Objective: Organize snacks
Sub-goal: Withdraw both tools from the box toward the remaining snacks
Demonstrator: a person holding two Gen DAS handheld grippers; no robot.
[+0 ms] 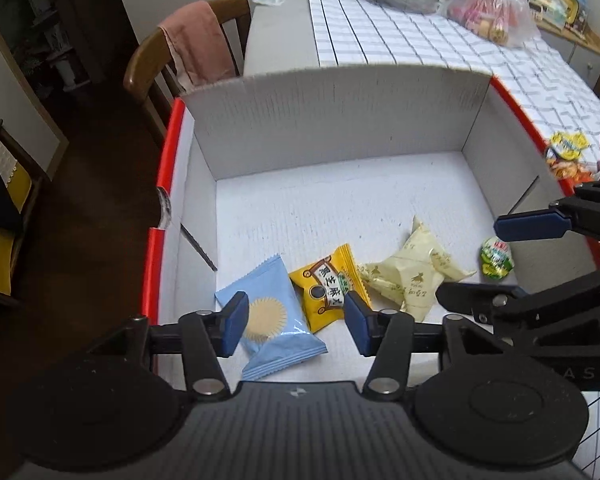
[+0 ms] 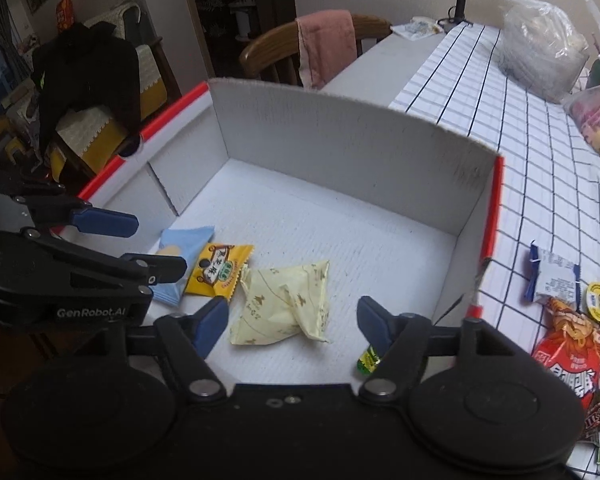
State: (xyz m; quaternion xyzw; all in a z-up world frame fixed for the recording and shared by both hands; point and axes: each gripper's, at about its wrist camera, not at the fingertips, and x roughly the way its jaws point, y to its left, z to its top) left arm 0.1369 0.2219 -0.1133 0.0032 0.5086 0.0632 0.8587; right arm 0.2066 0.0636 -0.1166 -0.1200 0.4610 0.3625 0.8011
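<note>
We find four snacks already lying on the floor of the white corrugated cardboard box (image 2: pixel 340 152), which has red-trimmed outer edges: a pale blue packet (image 1: pixel 274 320), a yellow packet (image 1: pixel 328 286), a cream pillow pack (image 2: pixel 286 306) and a small round green sweet (image 1: pixel 497 258). All four lie loose along the near side of the box floor, none gripped. The left gripper (image 1: pixel 296 322) hangs over the blue and yellow packets with its blue pads apart and nothing pressed between them; the right gripper (image 2: pixel 292 322) stands wider, its pads straddling the cream pack without touching it. We judge both deposits complete. The remaining snacks (image 2: pixel 572 332) lie on the checked tablecloth (image 2: pixel 540 208) outside the box's right wall, among them a red crinkled bag, a round yellow-lidded cup and a white sachet; the right gripper is plainly the nearer. The red bag's long axis appears to run towards the camera, so the pads would close across its width. The wrappers are glossy film, soft and easily crushed.
</note>
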